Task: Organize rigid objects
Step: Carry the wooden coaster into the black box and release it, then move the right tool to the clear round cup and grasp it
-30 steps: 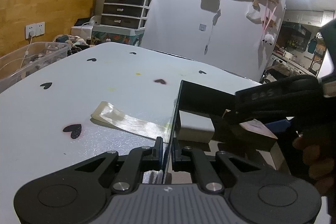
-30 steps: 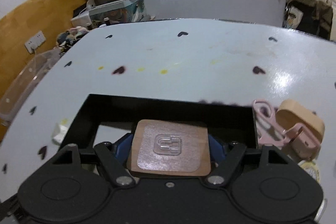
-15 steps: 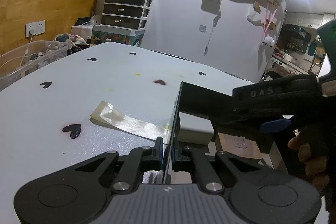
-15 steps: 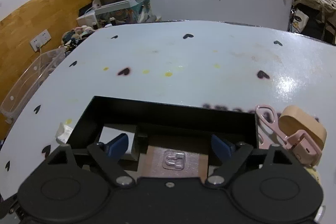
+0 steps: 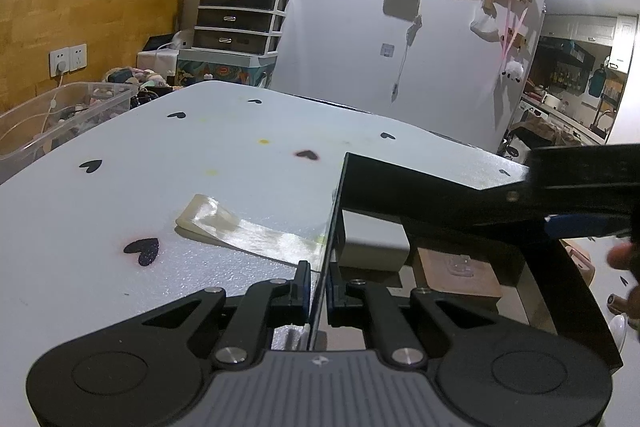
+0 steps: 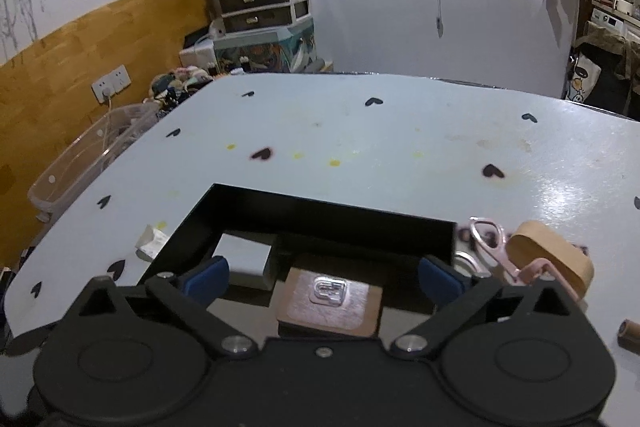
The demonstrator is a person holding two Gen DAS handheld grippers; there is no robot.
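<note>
Brown square plaque (image 6: 330, 301) w/ clear hook lying flat in black tray (image 6: 320, 213), beside white box (image 6: 246, 259). Probably stiff, light, thin; best taken by 2 opposite edges, not the slick hook. Right gripper (image 6: 322, 277) above it, jaws just opened wide, nothing between pads. Left gripper (image 5: 317, 293) pinched narrow on tray's side wall. Pink scissors (image 6: 490, 241), tan holder (image 6: 552, 255) just outside tray; tray walls crowd side access.

A dark drawer unit (image 5: 239, 21) stands against the grey wall (image 5: 340, 27), beside wood panelling (image 5: 80, 19).

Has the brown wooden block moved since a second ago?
Yes. The brown block, earlier between the right gripper pads, now lies in the black box, jaws having just opened.
</note>
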